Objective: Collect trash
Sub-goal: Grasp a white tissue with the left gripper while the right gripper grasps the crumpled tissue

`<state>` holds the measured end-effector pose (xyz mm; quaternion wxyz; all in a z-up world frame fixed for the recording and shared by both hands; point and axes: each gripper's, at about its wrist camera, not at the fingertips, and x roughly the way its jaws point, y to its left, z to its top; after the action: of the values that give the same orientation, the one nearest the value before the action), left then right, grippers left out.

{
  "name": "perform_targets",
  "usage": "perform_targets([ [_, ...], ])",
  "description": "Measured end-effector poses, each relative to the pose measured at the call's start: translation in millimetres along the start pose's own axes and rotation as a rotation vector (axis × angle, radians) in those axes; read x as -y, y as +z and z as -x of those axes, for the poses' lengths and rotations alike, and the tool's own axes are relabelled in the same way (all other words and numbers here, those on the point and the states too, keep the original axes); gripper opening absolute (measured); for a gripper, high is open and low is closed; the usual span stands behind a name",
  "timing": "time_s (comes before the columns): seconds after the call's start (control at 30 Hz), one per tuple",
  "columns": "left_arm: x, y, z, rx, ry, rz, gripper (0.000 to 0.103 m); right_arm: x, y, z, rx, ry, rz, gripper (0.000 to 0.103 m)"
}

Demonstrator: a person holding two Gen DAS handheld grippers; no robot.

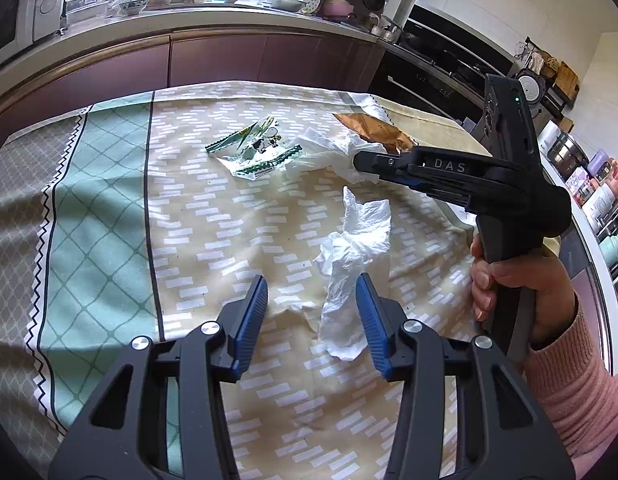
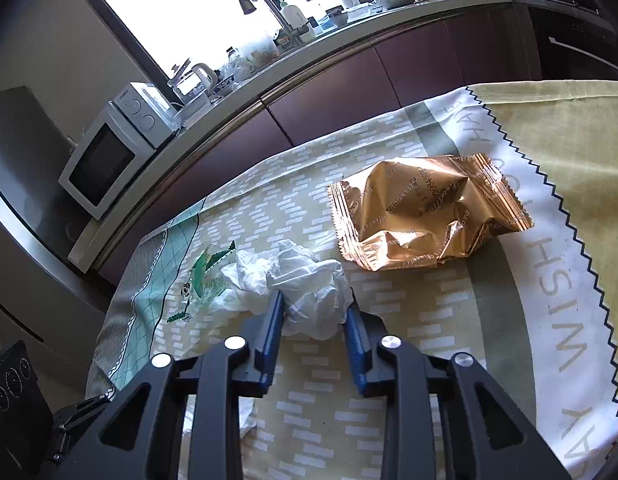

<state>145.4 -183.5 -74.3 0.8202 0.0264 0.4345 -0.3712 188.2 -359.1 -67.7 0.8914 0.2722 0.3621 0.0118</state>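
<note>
A crumpled white tissue (image 1: 355, 264) lies on the tablecloth just ahead of my open left gripper (image 1: 312, 288), partly between its blue pads. My right gripper (image 2: 315, 304) has its jaws on either side of a second crumpled white tissue (image 2: 309, 284), pads at its flanks; it also shows in the left wrist view (image 1: 365, 160), closing on that tissue (image 1: 333, 144). A gold foil wrapper (image 2: 425, 212) lies beyond it, also in the left wrist view (image 1: 373, 128). A clear green-edged wrapper (image 1: 257, 148) lies to the left, also in the right wrist view (image 2: 205, 280).
The patterned tablecloth (image 1: 109, 220) covers the table. A kitchen counter (image 1: 189, 20) with a kettle, bowls and utensils runs behind. A white microwave (image 2: 109, 156) stands on the counter. Shelves with jars (image 1: 589, 176) stand at the right.
</note>
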Motion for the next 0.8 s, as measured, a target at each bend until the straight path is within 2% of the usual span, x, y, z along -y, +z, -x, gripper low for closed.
perform_targets([
  [0.07,1.4,-0.5,-1.6,-0.005,-0.008,-0.006,0.038,-0.9,-2.1,3.4,0.005,0.012,0.004,0.017],
  [0.13,2.3,-0.9,-2.4,-0.008,-0.014,-0.010,0.033,-2.7,-4.6,8.8,0.013,0.025,0.012,0.015],
  [0.17,2.4,-1.0,-2.6,-0.010,-0.019,-0.012,0.025,-3.2,-6.2,11.9,0.016,0.032,0.014,0.014],
  [0.27,3.0,-1.5,-3.0,-0.016,-0.033,-0.013,0.009,-2.1,-12.5,22.3,0.021,0.068,0.009,0.013],
  [0.4,4.1,-2.5,0.9,-0.007,-0.051,-0.020,0.005,1.1,-24.3,39.2,0.026,0.108,-0.003,0.013],
  [0.53,6.1,-4.5,6.0,-0.002,-0.063,-0.030,0.006,8.4,-33.4,52.0,0.029,0.135,-0.030,0.013],
  [0.57,6.0,-3.9,6.2,-0.002,-0.057,-0.027,0.018,10.0,-35.5,54.5,0.031,0.136,-0.036,0.013],
  [0.63,6.7,-2.9,5.8,0.004,-0.043,-0.025,0.034,12.2,-39.0,57.3,0.032,0.141,-0.043,0.013],
  [0.8,9.9,2.1,-3.9,-0.012,-0.031,-0.035,0.035,14.5,-43.0,61.1,0.040,0.154,-0.059,0.013],
])
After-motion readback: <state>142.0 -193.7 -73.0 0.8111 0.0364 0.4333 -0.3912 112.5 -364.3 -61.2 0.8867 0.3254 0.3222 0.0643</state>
